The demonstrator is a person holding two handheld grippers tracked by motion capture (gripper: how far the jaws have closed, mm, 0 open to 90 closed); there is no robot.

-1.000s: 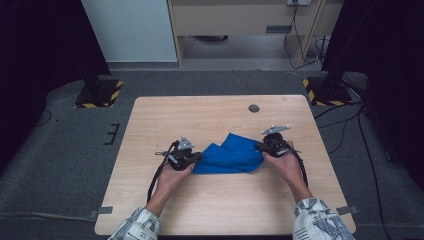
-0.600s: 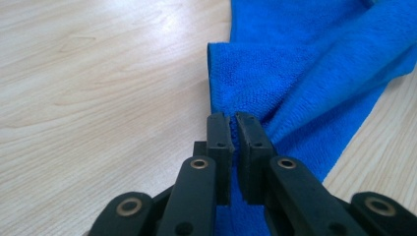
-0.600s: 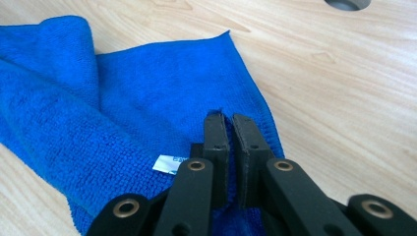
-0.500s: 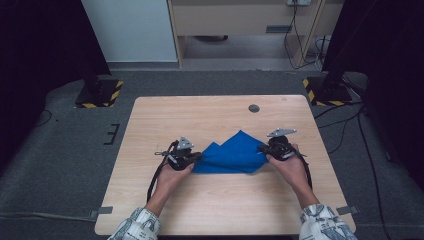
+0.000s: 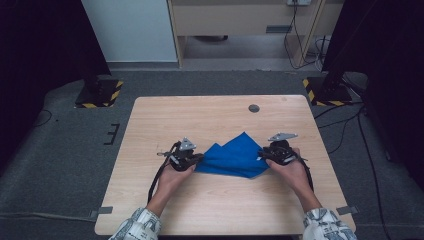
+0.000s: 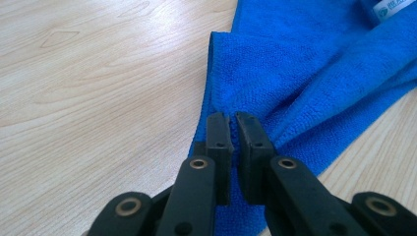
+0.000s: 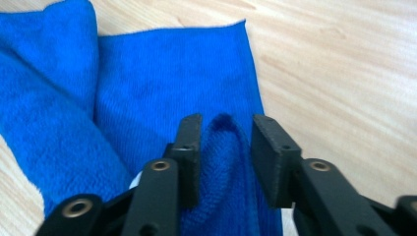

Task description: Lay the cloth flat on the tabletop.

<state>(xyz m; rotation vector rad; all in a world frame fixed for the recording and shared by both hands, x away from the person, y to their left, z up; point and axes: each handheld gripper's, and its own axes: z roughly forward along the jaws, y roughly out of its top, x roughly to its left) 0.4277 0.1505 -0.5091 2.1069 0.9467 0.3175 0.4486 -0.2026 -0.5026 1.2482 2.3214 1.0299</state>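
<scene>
the soft blue microfibre cloth (image 5: 234,156) lies part-folded on the pale wooden table (image 5: 215,115), near the person's edge. at its left corner the left gripper (image 6: 233,125) is pinched tight on a fold. at its right corner the right gripper (image 7: 226,142) stands apart around a loose ridge of cloth. this looks like mid-fold; next the right should close, then both lift together. beyond the cloth sits a small dark round disc (image 5: 254,108).

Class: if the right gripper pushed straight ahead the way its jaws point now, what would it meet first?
The blue cloth: a raised fold of it already sits between the right gripper jaws, with more cloth lying flat just beyond. Past that comes bare table.
</scene>
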